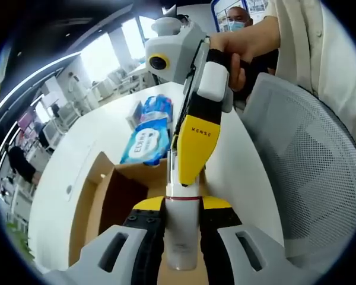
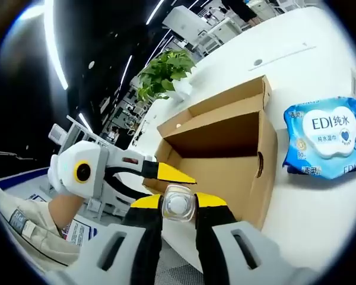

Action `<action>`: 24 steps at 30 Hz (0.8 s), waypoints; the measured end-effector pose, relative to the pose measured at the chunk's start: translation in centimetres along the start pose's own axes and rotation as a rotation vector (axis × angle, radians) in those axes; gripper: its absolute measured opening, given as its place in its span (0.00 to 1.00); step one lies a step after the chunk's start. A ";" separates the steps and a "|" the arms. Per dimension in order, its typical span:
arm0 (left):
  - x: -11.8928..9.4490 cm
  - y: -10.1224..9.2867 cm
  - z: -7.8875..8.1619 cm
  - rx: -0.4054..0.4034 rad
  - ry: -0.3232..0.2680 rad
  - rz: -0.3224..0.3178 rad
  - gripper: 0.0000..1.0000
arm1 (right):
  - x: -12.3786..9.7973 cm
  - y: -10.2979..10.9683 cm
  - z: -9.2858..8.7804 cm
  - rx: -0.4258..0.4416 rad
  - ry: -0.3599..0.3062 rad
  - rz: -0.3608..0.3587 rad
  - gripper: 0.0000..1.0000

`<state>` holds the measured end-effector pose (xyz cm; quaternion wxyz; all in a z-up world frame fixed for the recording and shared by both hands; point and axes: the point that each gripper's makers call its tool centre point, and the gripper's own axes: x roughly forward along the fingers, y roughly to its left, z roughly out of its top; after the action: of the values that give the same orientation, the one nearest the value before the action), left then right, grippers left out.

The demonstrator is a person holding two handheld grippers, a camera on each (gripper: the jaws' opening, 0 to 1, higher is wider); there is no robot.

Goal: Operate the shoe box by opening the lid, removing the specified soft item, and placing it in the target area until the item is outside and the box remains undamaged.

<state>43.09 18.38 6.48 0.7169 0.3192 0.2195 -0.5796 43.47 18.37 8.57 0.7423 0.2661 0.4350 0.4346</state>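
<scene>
Left gripper [image 1: 182, 237]: jaws closed on a white plastic bottle [image 1: 183, 228], gripped around its body. In the right gripper view this gripper [image 2: 177, 175] enters from the left, carried by a hand [image 2: 64, 211] in a pale sleeve.

Right gripper [image 2: 178, 221]: jaws narrow, clamped on a clear bottle end [image 2: 178, 205] seen end-on between the yellow tips. In the left gripper view it [image 1: 188, 169] reaches in from above, yellow-and-white, held by a hand [image 1: 240, 47], its tips touching the top of the white bottle. Whether both grippers hold one bottle cannot be told for certain.

Shoe box [image 2: 225, 157]: brown cardboard, open, lid flap [image 2: 216, 107] folded back; dark interior. Stands on a white table [image 2: 320, 219], just beyond the gripped bottle. In the left gripper view, the box [image 1: 115, 196] lies under the grippers.

Wet-wipes pack [image 2: 329, 138]: blue soft pack marked "EDI", flat on the table beside the box, outside it, not touching. In the left gripper view the pack [image 1: 147, 139] lies past the box's far edge.

Surroundings: mesh office chair [image 1: 308, 172]; potted green plant [image 2: 163, 74] behind the box.
</scene>
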 end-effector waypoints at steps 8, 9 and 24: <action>0.2 0.2 0.2 0.034 0.013 0.021 0.19 | -0.1 -0.4 0.4 0.082 -0.025 -0.014 0.18; 0.2 0.2 0.1 0.041 0.015 0.023 0.19 | 0.0 -0.4 0.4 0.095 -0.024 -0.018 0.18; 0.4 0.5 0.9 0.047 -0.025 0.030 0.20 | -0.6 -0.3 0.8 0.044 0.000 -0.030 0.17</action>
<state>43.60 17.54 6.98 0.7207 0.3318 0.1920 -0.5776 44.14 17.70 8.95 0.7428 0.2755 0.4484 0.4138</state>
